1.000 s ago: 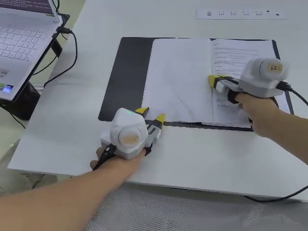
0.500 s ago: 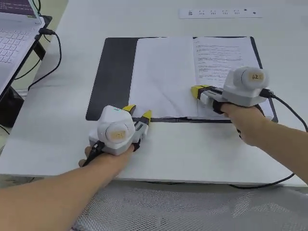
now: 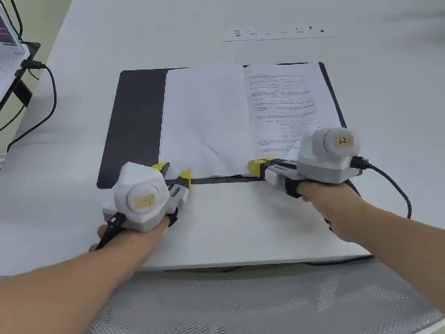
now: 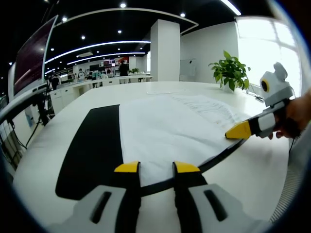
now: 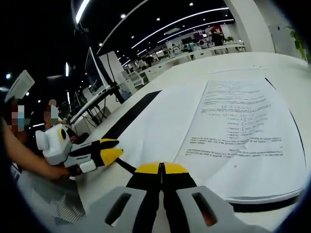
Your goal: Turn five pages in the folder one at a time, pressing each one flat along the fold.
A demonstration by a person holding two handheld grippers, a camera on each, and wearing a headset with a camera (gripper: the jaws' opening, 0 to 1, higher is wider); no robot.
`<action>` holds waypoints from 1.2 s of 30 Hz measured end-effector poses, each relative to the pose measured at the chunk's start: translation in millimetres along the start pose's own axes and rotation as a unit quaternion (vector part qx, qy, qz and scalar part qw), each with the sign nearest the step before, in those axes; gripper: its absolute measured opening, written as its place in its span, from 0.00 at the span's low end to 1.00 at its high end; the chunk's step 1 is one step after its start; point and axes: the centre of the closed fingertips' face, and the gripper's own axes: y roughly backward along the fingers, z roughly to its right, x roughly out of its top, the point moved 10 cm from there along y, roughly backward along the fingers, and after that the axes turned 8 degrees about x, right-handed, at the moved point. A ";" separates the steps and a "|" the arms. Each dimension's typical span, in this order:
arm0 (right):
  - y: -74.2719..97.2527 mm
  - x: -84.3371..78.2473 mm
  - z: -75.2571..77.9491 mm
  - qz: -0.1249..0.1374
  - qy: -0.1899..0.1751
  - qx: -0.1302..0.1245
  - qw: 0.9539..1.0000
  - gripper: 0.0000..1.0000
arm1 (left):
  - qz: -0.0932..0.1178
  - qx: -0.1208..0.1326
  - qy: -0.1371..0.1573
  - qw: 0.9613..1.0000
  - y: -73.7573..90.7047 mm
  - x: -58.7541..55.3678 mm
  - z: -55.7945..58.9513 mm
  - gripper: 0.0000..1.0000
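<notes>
The folder lies open on the white table, with its black cover (image 3: 132, 125) at the left, a blank white page (image 3: 205, 118) in the middle and a printed page (image 3: 288, 104) at the right. My right gripper (image 3: 259, 167) is shut, its yellow tips (image 5: 161, 168) at the folder's near edge by the fold, nothing seen between them. My left gripper (image 3: 174, 174) rests open at the near edge below the blank page (image 4: 165, 131), its jaws (image 4: 156, 167) apart and holding nothing. The right gripper (image 4: 257, 126) enters the left gripper view from the right.
A white power strip (image 3: 278, 32) lies beyond the folder. A laptop corner (image 3: 7, 35) and its black cable (image 3: 42, 90) are at the far left. The right gripper's cable (image 3: 389, 184) trails off to the right. The table's front edge (image 3: 229, 264) runs close under both hands.
My right gripper has slid down the fold from mid-page to the folder's near edge. The left gripper has stayed at the near edge. The head camera has shifted.
</notes>
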 end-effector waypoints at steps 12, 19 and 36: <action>33.4 0.7 -30.9 0.013 -0.068 0.042 0.997 0.00 | -0.035 0.002 -0.002 0.999 -1.2 9.3 0.5 0.26; 72.2 26.4 -58.1 0.056 -0.137 0.049 0.988 0.00 | -0.122 -0.013 0.102 0.987 4.1 33.3 8.0 0.28; 179.3 46.6 -64.9 0.099 -0.052 -0.163 0.980 0.11 | -0.073 -0.017 0.144 0.987 108.5 92.2 15.4 0.53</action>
